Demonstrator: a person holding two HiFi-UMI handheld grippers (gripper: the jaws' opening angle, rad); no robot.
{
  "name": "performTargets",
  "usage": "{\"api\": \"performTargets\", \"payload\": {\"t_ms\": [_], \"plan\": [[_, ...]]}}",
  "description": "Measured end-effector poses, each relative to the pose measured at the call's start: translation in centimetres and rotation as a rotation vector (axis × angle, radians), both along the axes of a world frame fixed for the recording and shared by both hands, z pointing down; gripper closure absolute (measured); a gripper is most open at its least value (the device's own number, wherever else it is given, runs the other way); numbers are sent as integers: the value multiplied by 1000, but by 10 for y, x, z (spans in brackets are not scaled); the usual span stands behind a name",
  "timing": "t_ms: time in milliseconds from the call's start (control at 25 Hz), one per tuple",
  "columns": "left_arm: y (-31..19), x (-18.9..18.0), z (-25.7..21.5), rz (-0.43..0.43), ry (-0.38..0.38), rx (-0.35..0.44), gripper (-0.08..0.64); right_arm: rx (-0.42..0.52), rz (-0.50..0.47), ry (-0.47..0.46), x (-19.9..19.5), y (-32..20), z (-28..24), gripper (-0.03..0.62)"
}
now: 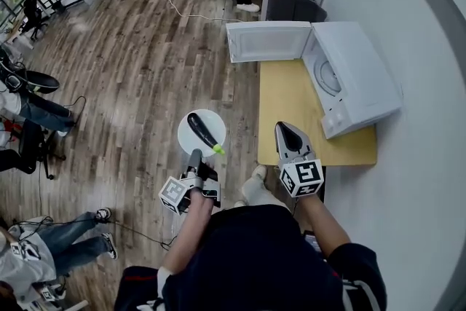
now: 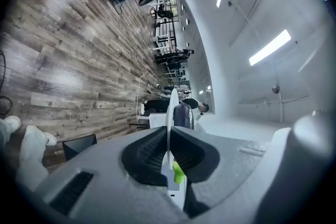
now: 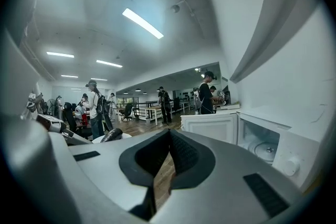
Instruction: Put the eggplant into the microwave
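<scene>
- Clamps the near rim of a white plate in the left gripper, jaws closed tight on the thin edge.
- Shows that plate edge-on in the left gripper view, caught between the two jaws of the left gripper, pads pressed to both faces.
- Carries the eggplant lying on the plate: dark, long, with its bright green stem at the rim nearest the person, just beside the gripper's tip.
- Catches the same stem low between the jaws in the left gripper view, with the dark eggplant beyond it on one face of the plate.
- Holds plate and eggplant above the wooden floor, just left of the yellow table and not touching it.
- Points the right gripper across the table's near part toward the microwave, jaws pressed together on nothing.
- Shows those jaws meeting at their tips in the right gripper view, right gripper aimed past the table.
- Stands the white microwave at the table's far right, door swung wide open to the left, round glass tray visible inside.
- Takes in the open microwave, its door and tray at the right of the right gripper view, the eggplant on its plate at the left.
</scene>
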State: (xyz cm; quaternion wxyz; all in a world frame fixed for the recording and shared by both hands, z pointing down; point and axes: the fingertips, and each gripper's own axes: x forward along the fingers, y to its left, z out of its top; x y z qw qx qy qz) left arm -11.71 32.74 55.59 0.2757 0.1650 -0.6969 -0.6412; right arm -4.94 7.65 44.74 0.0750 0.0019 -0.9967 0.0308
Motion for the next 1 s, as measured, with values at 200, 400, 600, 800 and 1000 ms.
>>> {"api": "performTargets", "payload": {"t_ms": [200, 400, 600, 800, 1000], "plan": [[-36, -30, -2, 34, -3, -12, 537, -9, 22, -3, -24, -31, 0, 580], [-78, -55, -7, 73, -9, -28, 537, -23, 52, -5, -45, -72, 1, 580], [-120, -80, -13, 106, -11, -24, 537, -31, 79, -8, -60, -107, -4, 580], [-166, -100, -14, 149, -17, -36, 537, -42, 108, -3, -76, -150, -2, 580], [-199, -116, -4, 196, -25, -38, 537, -51, 148, -1, -82, -185, 2, 580]]}}
